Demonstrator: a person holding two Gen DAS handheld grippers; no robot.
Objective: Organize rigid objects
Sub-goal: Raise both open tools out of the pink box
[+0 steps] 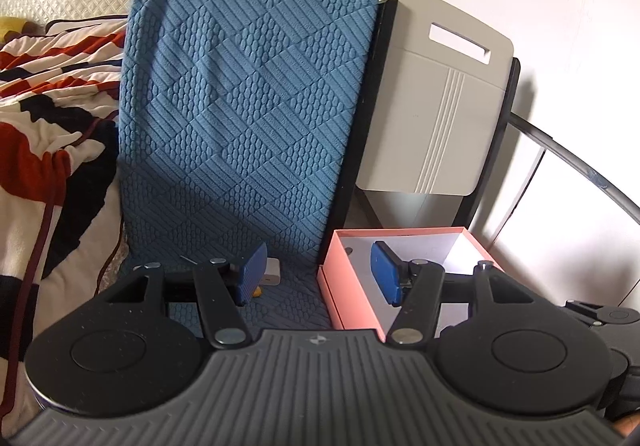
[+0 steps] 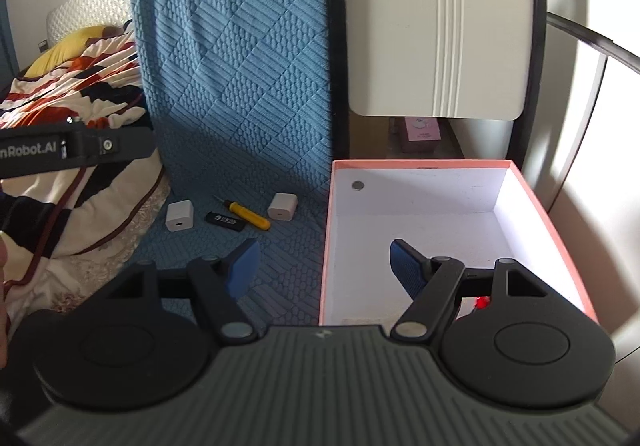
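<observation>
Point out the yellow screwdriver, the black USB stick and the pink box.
yellow screwdriver (image 2: 249,217): right wrist view, on its handle.
black USB stick (image 2: 225,222): right wrist view, on its body.
pink box (image 2: 327,246): right wrist view, on its left wall.

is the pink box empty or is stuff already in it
Nearly empty: the pink box shows a bare white floor, just a small red thing near its front.

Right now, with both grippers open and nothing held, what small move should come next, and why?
Probably ease the left gripper forward onto the white charger nearest the pink box. All four small items lie loose on the blue cloth, and the box holds none.
</observation>
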